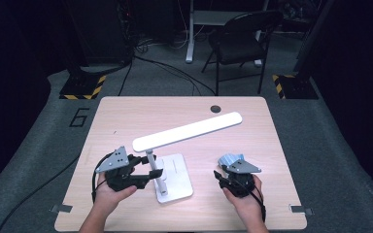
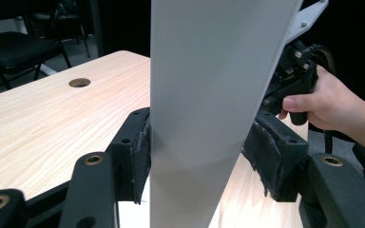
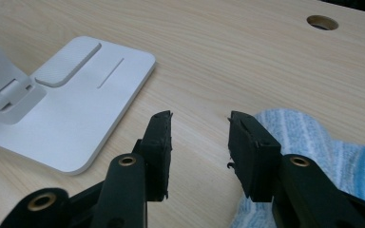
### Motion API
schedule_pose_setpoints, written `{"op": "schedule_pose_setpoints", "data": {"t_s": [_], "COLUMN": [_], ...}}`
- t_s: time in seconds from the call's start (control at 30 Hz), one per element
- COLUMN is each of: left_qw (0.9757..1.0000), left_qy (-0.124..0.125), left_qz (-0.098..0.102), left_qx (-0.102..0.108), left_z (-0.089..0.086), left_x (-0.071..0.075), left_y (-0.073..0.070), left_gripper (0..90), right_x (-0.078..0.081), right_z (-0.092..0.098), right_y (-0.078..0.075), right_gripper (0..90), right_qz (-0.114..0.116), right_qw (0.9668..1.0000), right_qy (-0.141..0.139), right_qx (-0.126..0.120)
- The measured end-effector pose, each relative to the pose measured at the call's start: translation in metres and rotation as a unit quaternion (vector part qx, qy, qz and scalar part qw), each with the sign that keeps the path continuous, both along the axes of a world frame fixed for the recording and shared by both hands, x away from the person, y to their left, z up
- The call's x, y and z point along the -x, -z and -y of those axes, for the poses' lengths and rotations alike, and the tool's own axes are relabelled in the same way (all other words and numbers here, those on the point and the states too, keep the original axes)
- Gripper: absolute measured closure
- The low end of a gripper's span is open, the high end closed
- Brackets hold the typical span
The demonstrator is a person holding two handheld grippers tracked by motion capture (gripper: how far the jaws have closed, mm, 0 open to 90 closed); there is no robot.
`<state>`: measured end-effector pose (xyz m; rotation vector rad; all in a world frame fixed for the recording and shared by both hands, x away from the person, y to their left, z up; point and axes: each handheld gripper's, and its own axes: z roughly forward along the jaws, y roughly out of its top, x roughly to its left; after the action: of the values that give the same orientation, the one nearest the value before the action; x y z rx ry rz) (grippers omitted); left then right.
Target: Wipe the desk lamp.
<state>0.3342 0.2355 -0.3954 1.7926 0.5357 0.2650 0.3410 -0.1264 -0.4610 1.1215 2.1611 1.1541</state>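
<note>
A white desk lamp stands on the table, with a flat base (image 1: pixel 177 170) (image 3: pixel 83 102), a thin stem (image 1: pixel 151 160) (image 2: pixel 209 71) and a long head (image 1: pixel 187 131). My left gripper (image 1: pixel 153 174) (image 2: pixel 197 147) comes in from the left, its pads pressed on both sides of the stem just above the base. My right gripper (image 1: pixel 223 174) (image 3: pixel 199 128) hovers right of the base, jaws apart with only bare table between them. A blue striped cloth (image 1: pixel 229 158) (image 3: pixel 309 137) lies under its right jaw. In the left gripper view the right hand (image 2: pixel 332 102) shows behind the stem.
The wooden table (image 1: pixel 126 111) has a round cable hole (image 1: pixel 215 108) (image 2: pixel 79 82) (image 3: pixel 322 22) near its far edge. A black chair (image 1: pixel 240 39) stands on the floor beyond the table. Yellow-black striped stand feet (image 1: pixel 82 90) sit at the far corners.
</note>
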Motion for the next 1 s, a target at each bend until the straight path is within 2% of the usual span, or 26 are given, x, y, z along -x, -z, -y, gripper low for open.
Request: {"op": "schedule_pose_setpoints", "data": {"t_s": [0.13,0.17,0.33,0.5,0.6,0.7,0.87,0.97,1.0], "left_qw": [0.9999,1.0000,0.9999,0.9999,0.9998,0.9999,1.0000,1.0000,1.0000], "left_qy": [-0.006,-0.003,0.008,0.014,0.013,0.009,0.004,0.002,0.000], "left_qz": [-0.008,-0.009,-0.014,-0.009,-0.011,-0.005,0.004,0.006,0.000], "left_qx": [0.000,-0.001,-0.002,-0.004,-0.004,-0.002,-0.003,-0.007,0.000], "left_z": [-0.001,-0.002,-0.005,-0.009,-0.011,-0.008,0.003,0.010,0.013], "left_x": [-0.001,-0.001,-0.001,0.000,0.000,0.001,0.004,0.004,0.005], "left_y": [-0.001,-0.002,-0.003,-0.007,-0.007,-0.006,-0.005,-0.005,-0.005], "left_gripper": [49.2,49.2,48.5,48.2,49.6,50.5,51.0,51.2,51.3], "right_x": [0.001,0.003,0.004,0.005,0.005,0.006,0.008,0.010,0.011], "right_z": [-0.006,-0.010,-0.015,-0.021,-0.025,-0.030,-0.037,-0.041,-0.043], "right_y": [0.000,0.001,0.002,0.001,0.000,-0.001,-0.002,-0.002,-0.001], "right_gripper": [61.0,62.3,62.6,62.8,62.9,63.0,63.2,63.3,63.3], "right_qz": [-0.002,-0.010,-0.014,-0.013,-0.004,-0.008,0.002,0.000,0.001], "right_qw": [0.9999,0.9996,0.9991,0.9984,0.9980,0.9973,0.9961,0.9954,0.9954], "right_qy": [-0.015,-0.024,-0.037,-0.051,-0.061,-0.068,-0.082,-0.090,-0.091], "right_qx": [0.000,-0.009,-0.014,-0.020,-0.018,-0.028,-0.033,-0.030,-0.030]}}
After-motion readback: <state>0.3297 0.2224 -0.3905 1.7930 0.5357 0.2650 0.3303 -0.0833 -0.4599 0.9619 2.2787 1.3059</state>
